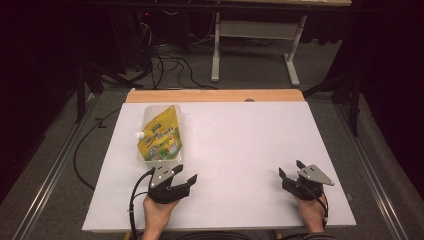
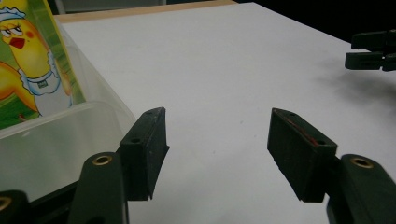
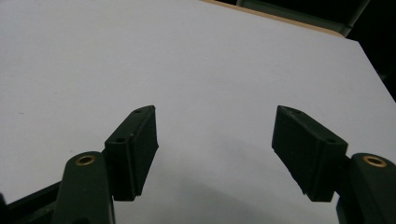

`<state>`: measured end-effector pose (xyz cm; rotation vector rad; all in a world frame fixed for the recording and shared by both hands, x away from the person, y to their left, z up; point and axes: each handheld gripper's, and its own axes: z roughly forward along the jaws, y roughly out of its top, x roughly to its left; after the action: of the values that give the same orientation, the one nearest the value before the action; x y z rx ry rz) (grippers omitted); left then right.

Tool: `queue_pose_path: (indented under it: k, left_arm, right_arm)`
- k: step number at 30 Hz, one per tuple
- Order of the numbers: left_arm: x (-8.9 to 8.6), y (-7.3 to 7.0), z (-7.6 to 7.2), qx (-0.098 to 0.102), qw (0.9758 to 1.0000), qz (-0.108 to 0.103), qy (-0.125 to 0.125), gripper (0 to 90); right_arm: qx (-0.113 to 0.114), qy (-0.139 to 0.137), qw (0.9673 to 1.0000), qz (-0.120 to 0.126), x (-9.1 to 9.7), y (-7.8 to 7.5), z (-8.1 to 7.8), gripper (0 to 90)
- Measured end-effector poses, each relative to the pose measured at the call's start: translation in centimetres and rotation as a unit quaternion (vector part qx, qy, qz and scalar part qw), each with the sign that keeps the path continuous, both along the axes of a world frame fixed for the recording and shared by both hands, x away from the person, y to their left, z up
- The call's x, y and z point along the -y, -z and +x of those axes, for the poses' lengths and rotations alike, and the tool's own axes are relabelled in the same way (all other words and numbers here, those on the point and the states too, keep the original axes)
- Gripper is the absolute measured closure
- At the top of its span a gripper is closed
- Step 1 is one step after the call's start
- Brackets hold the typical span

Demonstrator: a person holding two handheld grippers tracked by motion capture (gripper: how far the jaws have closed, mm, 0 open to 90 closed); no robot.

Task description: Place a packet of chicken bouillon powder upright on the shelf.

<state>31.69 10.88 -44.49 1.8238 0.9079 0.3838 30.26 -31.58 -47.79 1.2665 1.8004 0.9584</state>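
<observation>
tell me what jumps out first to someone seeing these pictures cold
The yellow-green spouted pouch with a cartoon chick stands out, lying in a clear plastic tub at the white table's left. Just in front of it the left gripper hovers with jaws open; the right gripper, also open, rests near the table's right front.
</observation>
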Motion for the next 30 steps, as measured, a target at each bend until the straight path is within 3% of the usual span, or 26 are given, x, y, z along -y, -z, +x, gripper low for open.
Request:
queue_pose_path:
  k: [10,30]
  left_arm:
    - [1.4,0.6,0.7,-0.003,0.9999,0.001,0.011,37.8]
    - [3.3,2.2,2.2,0.002,0.9998,0.021,0.003,37.9]
  right_arm:
    - [0.000,-0.002,1.0000,0.003,0.1,0.0,0.0,31.9]
    - [0.000,0.000,1.0000,0.004,0.1,0.0,0.0,32.0]
